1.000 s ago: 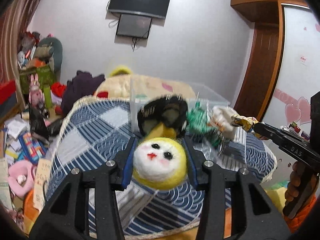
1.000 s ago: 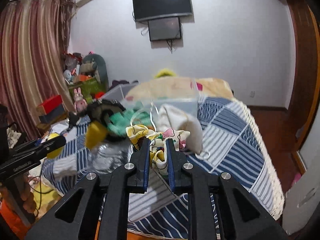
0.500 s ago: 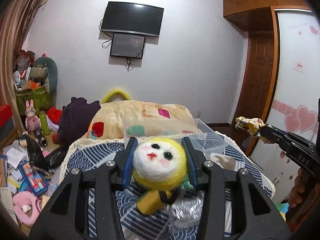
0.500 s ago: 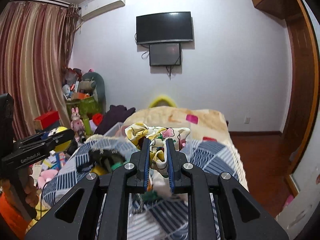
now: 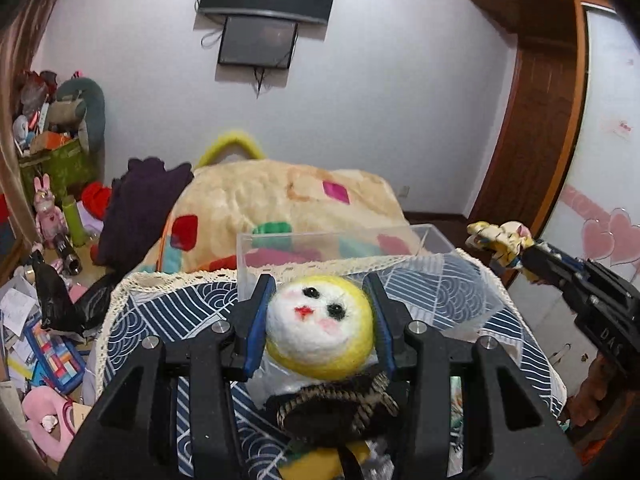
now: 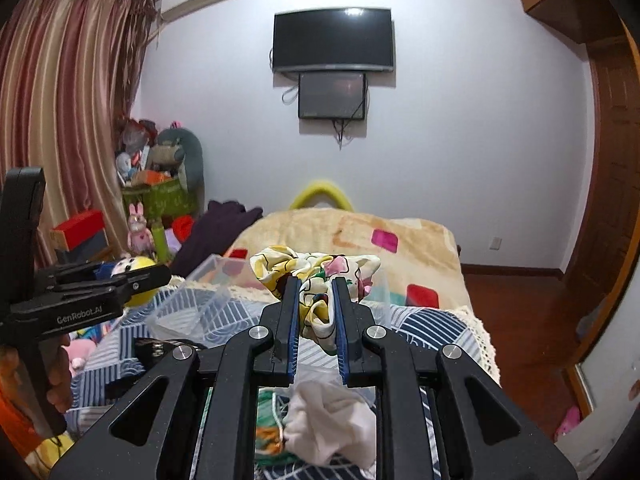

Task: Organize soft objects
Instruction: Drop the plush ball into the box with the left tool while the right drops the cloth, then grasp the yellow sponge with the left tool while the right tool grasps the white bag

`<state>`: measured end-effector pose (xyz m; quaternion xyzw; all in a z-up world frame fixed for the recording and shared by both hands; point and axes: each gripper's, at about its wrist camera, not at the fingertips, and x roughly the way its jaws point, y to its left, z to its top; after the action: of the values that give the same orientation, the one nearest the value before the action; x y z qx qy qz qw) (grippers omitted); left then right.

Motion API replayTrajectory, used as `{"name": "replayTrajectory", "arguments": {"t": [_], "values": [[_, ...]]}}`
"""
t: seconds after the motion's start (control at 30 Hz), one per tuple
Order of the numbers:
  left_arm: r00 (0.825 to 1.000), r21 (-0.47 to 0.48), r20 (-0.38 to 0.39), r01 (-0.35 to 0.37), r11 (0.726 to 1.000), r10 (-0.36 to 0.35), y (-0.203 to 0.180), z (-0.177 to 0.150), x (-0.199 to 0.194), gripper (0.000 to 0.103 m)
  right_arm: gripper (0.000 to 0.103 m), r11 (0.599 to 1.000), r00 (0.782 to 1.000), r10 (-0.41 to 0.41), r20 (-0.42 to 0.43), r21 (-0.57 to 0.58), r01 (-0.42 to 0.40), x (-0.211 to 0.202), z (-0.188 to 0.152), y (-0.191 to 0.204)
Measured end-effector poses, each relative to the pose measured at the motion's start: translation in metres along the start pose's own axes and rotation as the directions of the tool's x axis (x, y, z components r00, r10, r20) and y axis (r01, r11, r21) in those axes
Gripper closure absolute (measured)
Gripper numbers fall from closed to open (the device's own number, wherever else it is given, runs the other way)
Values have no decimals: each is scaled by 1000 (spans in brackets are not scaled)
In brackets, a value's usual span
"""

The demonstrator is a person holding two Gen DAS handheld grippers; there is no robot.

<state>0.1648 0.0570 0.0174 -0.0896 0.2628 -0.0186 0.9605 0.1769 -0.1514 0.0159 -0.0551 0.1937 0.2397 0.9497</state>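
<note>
My left gripper (image 5: 318,328) is shut on a yellow felt ball with a white face (image 5: 320,326), held in the air in front of a clear plastic bin (image 5: 320,246) on the blue patterned bedspread (image 5: 160,320). My right gripper (image 6: 314,316) is shut on a yellow patterned cloth (image 6: 316,276), held above the bed right of the bin (image 6: 200,296). The right gripper and its cloth (image 5: 500,240) show at the right of the left wrist view. A black and yellow soft item (image 5: 336,404) lies under the left gripper. A white cloth (image 6: 328,420) lies under the right gripper.
A beige blanket with coloured patches (image 5: 280,196) covers the far bed. A dark purple cloth (image 5: 140,200) lies at its left. Toys and boxes clutter the floor at left (image 5: 40,340). A wooden door (image 5: 540,140) stands at right. A TV (image 6: 332,40) hangs on the wall.
Both grippers rose from the pile with their objects, then tilted back down. The clear bin now sits just beyond the left gripper, and the black and yellow item is under it.
</note>
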Motion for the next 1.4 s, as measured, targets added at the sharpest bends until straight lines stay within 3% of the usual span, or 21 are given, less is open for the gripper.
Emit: {"name": "replayTrajectory", "arguments": {"t": [0.3,0.43,0.7,0.77,0.93,1.2,1.4], "values": [[991,22,-134,-28,999,30,1,2,52,58,89,1000,989,6,-151,-15,-8,49,-18,-3],[977,-20,-214,5,1000,-9,7,1,70,58,89,1000,978,22,-208,5,-22,66,-20,-11],[970,-18,-244,6,1000,-11,7,-3,74,55,82,1000,963,21,-268,8,-20,74,-29,-13],[971,3,-238,2,1000,-1,3,-4,70,45,77,1000,964,25,-265,9,-23,71,-30,-14],[982,37,-191,3,999,5,-4,1,52,40,69,1000,970,28,-243,17,-25,64,-25,-16],[998,79,-39,-37,996,40,-9,7,-4,26,53,999,990,23,-136,29,-19,28,-11,-19],[997,93,53,-63,994,59,-11,-4,-41,13,43,999,997,24,-67,37,-22,0,-9,-19]]}}
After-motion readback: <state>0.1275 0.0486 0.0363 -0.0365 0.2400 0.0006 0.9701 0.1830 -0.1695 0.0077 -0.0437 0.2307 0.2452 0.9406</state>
